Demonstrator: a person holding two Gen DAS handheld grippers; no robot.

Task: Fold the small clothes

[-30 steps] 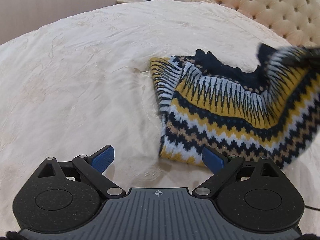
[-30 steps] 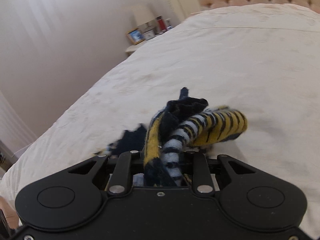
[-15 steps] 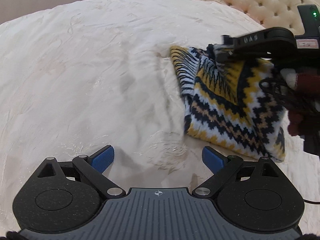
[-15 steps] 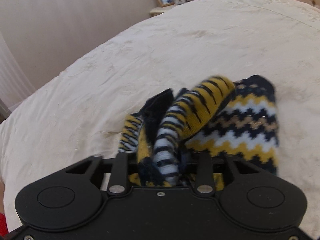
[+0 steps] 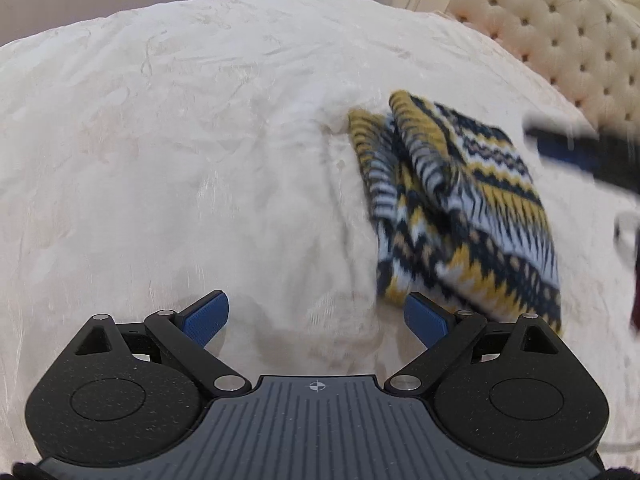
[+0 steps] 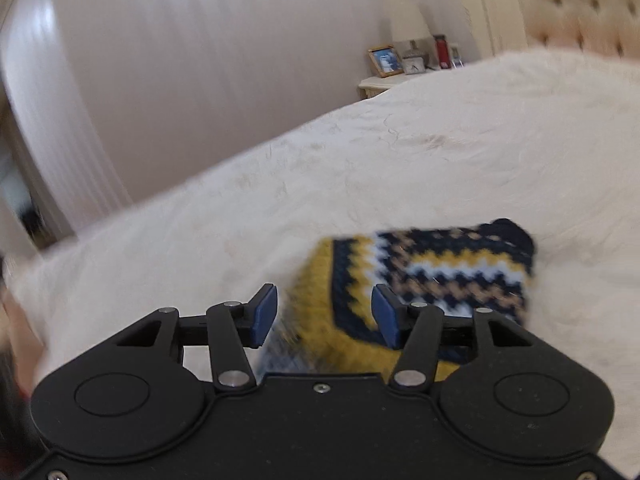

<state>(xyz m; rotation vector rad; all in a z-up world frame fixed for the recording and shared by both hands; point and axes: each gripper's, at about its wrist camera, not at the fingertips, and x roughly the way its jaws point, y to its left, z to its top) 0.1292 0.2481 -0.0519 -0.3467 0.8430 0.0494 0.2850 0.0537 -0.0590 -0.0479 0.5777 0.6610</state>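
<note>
Left wrist view: a cream bedspread (image 5: 180, 152) covers a bed with a tufted headboard (image 5: 568, 36); a nightstand (image 6: 380, 84) carries one framed photo (image 6: 385, 60). One folded zigzag-knit sweater (image 5: 460, 208) lies right of centre, its long axis seemingly running toward the headboard. Left gripper (image 5: 316, 316) and right gripper (image 6: 324, 314) both gape apart, empty.

Navy, mustard, white and tan zigzag bands on the knitted garment (image 5: 460, 208). Cream bedspread (image 5: 180, 140), faintly patterned. Peach tufted headboard (image 5: 560, 36). Blue pads (image 6: 266, 314) on black grippers. Red bottle (image 6: 441, 51).
</note>
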